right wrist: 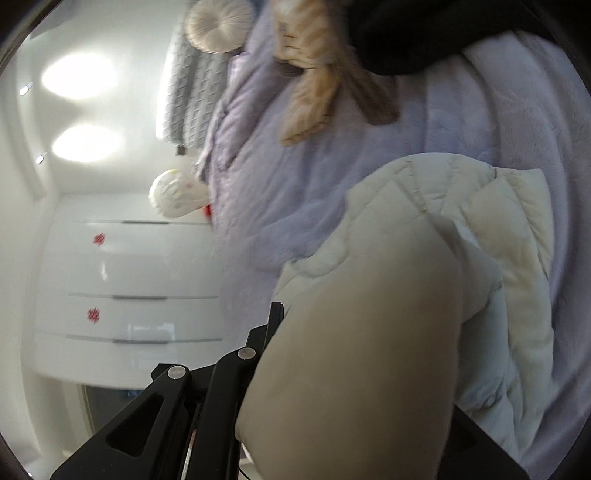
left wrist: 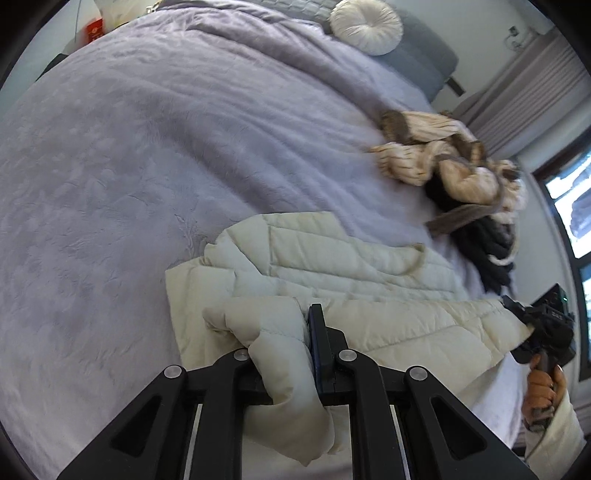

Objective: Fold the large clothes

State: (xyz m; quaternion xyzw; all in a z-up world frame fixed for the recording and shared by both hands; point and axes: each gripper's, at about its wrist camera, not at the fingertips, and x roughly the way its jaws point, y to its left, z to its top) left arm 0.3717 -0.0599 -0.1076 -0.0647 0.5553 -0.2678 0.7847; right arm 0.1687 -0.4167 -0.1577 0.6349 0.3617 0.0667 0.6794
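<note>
A cream quilted puffer jacket (left wrist: 351,266) lies partly folded on a lilac bed cover (left wrist: 147,166). My left gripper (left wrist: 297,332) is shut on a thick fold of the jacket's near edge, and the fabric bulges over its left finger. At the right of the left wrist view, a hand (left wrist: 543,391) holds my right gripper (left wrist: 532,325) at the jacket's other end. In the right wrist view the jacket (right wrist: 461,206) drapes over my right gripper (right wrist: 295,325), which is shut on it. Only its left finger (right wrist: 275,317) shows.
A heap of beige striped (left wrist: 436,155) and dark clothes (left wrist: 484,240) lies on the bed beyond the jacket. A round white cushion (left wrist: 365,26) rests against grey pillows (left wrist: 417,55). A window (left wrist: 569,206) and a curtain (left wrist: 524,92) stand right. White wardrobe doors (right wrist: 129,277) face the bed.
</note>
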